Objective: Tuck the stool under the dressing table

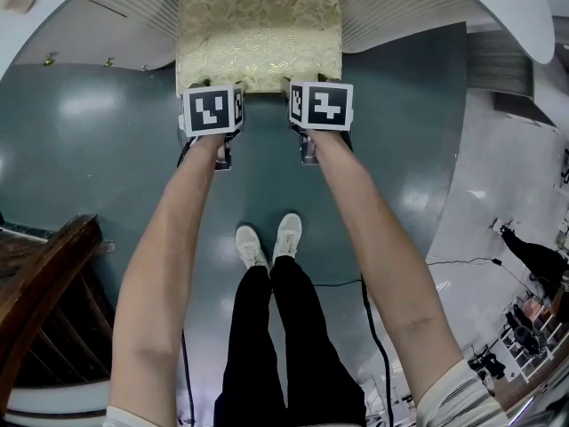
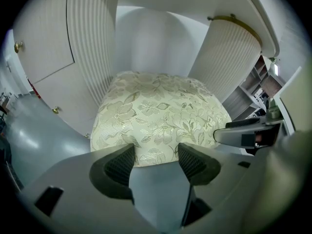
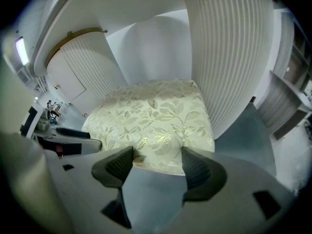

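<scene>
The stool point(image 1: 258, 34) has a cream floral cushion and stands in the gap between the white dressing table's fluted pedestals point(image 1: 400, 7), its far part under the tabletop. My left gripper point(image 1: 212, 96) and right gripper point(image 1: 320, 96) sit side by side at the cushion's near edge. In the left gripper view the stool point(image 2: 156, 111) fills the middle, and the left gripper point(image 2: 155, 157) is open, its fingertips point(image 2: 122, 162) at the cushion's front edge. The right gripper point(image 3: 157, 157) is likewise open against the stool point(image 3: 156, 116). Neither gripper holds anything.
Fluted white pedestals point(image 2: 90, 57) point(image 3: 229, 57) flank the stool closely on both sides. Dark wooden furniture point(image 1: 44, 283) stands at the lower left. A black cable point(image 1: 391, 274) trails over the teal floor behind me. My feet point(image 1: 267, 238) are a step behind the grippers.
</scene>
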A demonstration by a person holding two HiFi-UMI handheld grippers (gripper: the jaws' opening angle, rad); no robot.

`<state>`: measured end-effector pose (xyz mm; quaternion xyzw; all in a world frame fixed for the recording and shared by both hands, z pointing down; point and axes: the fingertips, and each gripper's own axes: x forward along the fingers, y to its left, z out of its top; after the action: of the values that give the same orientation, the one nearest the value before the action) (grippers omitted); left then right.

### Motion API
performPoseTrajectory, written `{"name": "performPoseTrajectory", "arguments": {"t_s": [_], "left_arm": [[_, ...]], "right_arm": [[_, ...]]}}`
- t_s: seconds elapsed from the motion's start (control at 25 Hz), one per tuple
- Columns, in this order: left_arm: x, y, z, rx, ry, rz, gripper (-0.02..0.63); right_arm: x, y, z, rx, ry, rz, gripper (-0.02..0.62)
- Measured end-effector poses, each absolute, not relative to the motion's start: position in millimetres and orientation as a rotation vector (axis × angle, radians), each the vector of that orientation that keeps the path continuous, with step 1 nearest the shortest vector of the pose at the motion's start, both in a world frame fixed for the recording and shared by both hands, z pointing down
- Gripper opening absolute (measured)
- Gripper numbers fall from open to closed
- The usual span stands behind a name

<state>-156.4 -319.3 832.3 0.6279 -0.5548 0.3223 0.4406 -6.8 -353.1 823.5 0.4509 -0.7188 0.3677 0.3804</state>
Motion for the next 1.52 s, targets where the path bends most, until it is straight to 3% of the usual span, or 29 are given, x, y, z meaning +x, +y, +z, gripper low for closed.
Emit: {"name": "performPoseTrajectory", "arguments": {"t_s": [0.88, 1.08, 1.28, 1.52], "left_arm": [[-123, -269, 789, 1.595, -1.331, 0.833, 0.252], [-109, -246, 773, 1.611, -1.296, 0.809, 0.203], [-107, -217, 754, 1.614, -1.314, 0.789, 0.134], [-106, -184, 716, 1.696, -1.361, 0.816, 0.097]], "right_arm": [[8, -310, 774, 1.137, -1.903, 0.951, 0.308], [8, -288, 760, 1.127, -1.912, 0.962, 0.247], [12, -266, 736, 1.117, -1.953, 0.936, 0.144], [24, -226, 713, 1.071, -1.971, 0.814, 0.056]]}}
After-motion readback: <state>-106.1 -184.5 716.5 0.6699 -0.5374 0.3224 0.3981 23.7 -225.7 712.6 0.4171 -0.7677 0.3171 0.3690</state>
